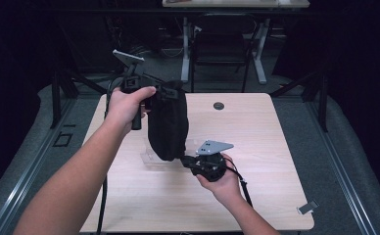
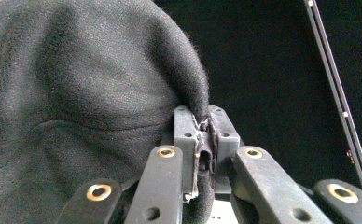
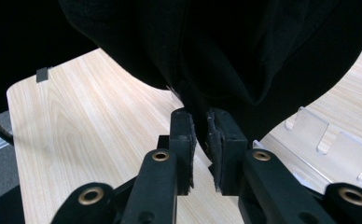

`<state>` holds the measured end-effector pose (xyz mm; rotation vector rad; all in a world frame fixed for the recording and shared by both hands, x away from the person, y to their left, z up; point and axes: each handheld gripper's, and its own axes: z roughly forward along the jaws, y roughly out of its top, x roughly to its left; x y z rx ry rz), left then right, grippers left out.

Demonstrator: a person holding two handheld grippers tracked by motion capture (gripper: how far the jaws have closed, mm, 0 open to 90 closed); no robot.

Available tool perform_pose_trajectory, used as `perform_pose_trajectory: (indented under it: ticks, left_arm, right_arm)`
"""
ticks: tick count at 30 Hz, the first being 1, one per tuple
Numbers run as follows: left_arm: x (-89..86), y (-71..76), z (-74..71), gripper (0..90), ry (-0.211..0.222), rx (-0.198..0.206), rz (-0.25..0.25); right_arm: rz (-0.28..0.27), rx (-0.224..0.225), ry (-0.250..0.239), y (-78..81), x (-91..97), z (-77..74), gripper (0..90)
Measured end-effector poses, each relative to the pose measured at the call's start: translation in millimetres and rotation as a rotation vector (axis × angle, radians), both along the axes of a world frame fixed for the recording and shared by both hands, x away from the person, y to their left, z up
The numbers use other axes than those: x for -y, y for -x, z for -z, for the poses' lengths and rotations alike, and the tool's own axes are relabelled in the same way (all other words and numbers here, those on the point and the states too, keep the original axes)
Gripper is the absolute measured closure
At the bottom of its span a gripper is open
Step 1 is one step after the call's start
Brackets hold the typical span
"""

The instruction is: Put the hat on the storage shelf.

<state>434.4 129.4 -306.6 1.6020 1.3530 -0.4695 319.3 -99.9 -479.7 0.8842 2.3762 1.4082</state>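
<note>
Above the middle of the wooden table (image 1: pixel 256 196) hangs a black cloth (image 1: pixel 167 122), soft and folded. It hangs long way up and down, with its top pulled toward the far left and its bottom end pointing down at the table. The bottom sits just over the wood, near a clear plastic stand (image 1: pixel 151 157) that lies flat under it.

The left gripper (image 1: pixel 171 91) is up high, at the top of the cloth. In the left gripper view its jaws are squeezed tight on a thick edge of the cloth, and the rest bulges out big and dark on the left side. The left hand (image 1: pixel 127 105) holds that gripper from behind.

The right gripper (image 1: pixel 187 159) is low, at the bottom of the cloth. In the right gripper view its jaws are close together with a thin bit of the cloth pinched between them, though a small gap shows lower down. The right hand (image 1: pixel 222 178) holds it near the table.

All around the cloth the table is bare wood, with lots of room on the right and at the near side. A small dark round hole (image 1: pixel 219 105) sits near the far edge. A little grey clip (image 1: pixel 307 207) lies at the near right corner.
</note>
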Motion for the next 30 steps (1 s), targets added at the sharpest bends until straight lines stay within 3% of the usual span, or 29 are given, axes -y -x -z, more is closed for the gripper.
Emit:
perform_pose_trajectory:
  ticks: [11,16,20,30]
  left_arm:
    - [-0.5,1.1,-1.3,76.2,0.022,0.018,-0.003]
    - [0.6,0.8,0.5,83.3,0.013,0.021,-0.007]
    - [4.7,0.6,0.8,84.3,0.019,0.015,0.004]
    - [10.1,1.6,-0.6,83.1,0.02,0.022,0.021]
  right_arm:
    - [-0.011,0.006,0.011,1.5,0.4,2.3,83.3]
    - [-0.004,0.008,0.01,1.8,-1.2,3.2,82.7]
    - [0.017,0.014,-0.001,-0.4,-3.3,2.9,74.9]
    - [-0.007,0.062,0.062,-0.2,-6.9,1.4,80.3]
